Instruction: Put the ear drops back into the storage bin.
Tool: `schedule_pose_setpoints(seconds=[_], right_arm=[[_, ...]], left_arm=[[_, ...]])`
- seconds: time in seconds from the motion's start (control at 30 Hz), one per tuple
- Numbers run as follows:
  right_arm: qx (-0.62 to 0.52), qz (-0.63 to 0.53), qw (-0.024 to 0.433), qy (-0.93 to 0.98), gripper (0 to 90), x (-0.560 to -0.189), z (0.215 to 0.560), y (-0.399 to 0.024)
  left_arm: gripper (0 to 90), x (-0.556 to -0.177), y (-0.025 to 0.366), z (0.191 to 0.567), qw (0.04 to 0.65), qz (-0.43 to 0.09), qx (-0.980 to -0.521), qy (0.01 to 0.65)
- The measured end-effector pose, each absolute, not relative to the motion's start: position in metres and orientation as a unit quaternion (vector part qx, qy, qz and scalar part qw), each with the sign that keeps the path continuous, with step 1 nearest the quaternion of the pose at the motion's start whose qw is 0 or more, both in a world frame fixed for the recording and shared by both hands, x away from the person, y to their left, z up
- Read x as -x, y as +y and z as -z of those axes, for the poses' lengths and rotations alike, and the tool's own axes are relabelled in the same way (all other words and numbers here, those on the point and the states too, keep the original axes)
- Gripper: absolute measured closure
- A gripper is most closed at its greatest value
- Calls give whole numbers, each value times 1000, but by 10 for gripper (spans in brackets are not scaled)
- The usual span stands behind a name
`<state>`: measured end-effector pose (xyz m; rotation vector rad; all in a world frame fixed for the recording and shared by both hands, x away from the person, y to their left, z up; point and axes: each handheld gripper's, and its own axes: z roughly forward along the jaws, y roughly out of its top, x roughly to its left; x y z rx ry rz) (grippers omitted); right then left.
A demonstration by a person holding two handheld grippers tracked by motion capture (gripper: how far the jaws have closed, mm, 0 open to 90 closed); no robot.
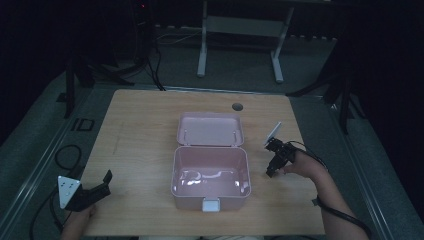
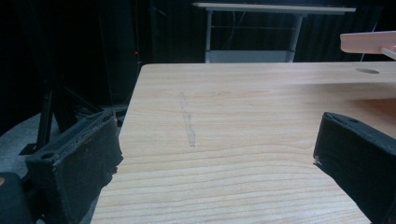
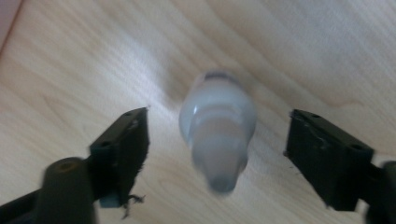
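Pink box [image 1: 210,172] open on table, white bottle [image 3: 218,132] between right tongs [image 3: 217,154]

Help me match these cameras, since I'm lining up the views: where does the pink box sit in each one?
High view: the open pink box sits mid-table, with its lid laid back.
Left gripper view: its lid edge pokes in at the top right.
Right gripper view: a pink sliver in the top-left corner, probably its wall.
Shared landmark: the wooden table.
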<state>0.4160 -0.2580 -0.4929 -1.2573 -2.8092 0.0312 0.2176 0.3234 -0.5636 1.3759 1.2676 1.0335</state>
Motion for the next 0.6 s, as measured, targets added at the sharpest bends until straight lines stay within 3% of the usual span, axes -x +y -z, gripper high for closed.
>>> schedule_pose_setpoints(seconds=[0.2, 0.33, 0.47, 0.6], right_arm=[[408, -22, 49, -911, 368, -424, 501, -253], [401, -28, 54, -914, 538, -426, 506, -249], [387, -40, 48, -920, 596, -425, 506, -246], [361, -44, 50, -930, 597, -422, 503, -244]], left_arm=[[9, -218, 323, 564, 482, -424, -565, 519], [10, -218, 323, 564, 481, -424, -565, 519], [9, -218, 323, 564, 480, -424, -565, 519], [10, -218, 323, 564, 480, -424, -566, 519]])
